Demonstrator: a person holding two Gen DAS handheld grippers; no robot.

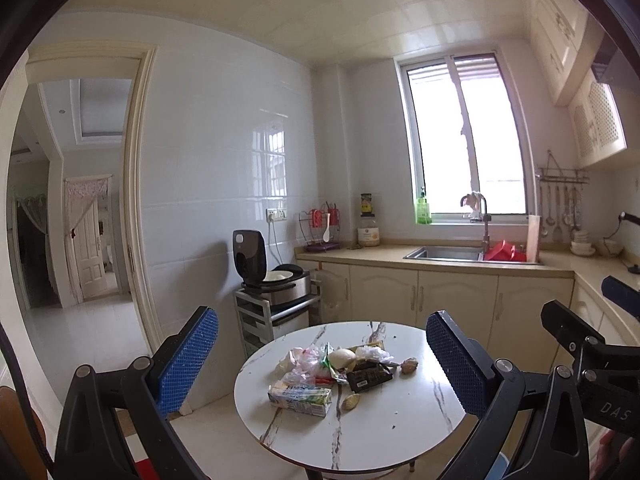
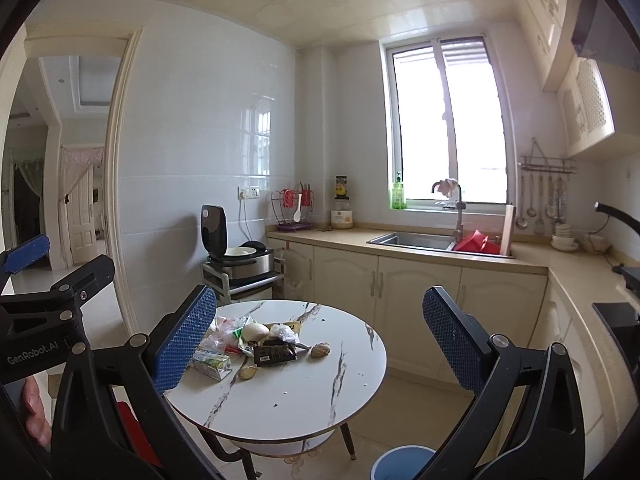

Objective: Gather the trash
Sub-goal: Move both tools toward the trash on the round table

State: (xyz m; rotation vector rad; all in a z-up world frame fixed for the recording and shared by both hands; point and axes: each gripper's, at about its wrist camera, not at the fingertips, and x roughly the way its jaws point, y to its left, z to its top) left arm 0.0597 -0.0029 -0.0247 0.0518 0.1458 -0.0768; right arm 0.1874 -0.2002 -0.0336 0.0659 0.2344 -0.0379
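Two wrist views of a kitchen. In the left wrist view, the left tool [image 1: 322,354] is seen with its blue-padded fingers [image 1: 188,360] spread wide and nothing held between them; between the fingers, in the lower centre of the frame, a round marble-patterned table [image 1: 360,436] is framed. The trash is gathered in a loose pile on the far half of the table: a green-and-white drink carton [image 1: 301,399] lies on its side at the near left of the pile, crumpled clear plastic bags [image 1: 306,362] behind it, a pale round bun-like item [image 1: 341,358] at the middle, a dark wrapper [image 1: 368,378] to its right, and two small brown scraps [image 1: 409,365] set slightly apart. Part of the right tool's black frame is visible at the right edge.

In the right wrist view, the right tool [image 2: 320,340] is likewise spread and empty, held above and short of the table [image 2: 300,400]. The same pile [image 2: 256,344] appears in the centre-left of the frame. A blue bin [image 2: 400,462] stands on the floor at the lower right, beside the table. A hand [image 2: 36,412] is partly seen at the lower left edge.
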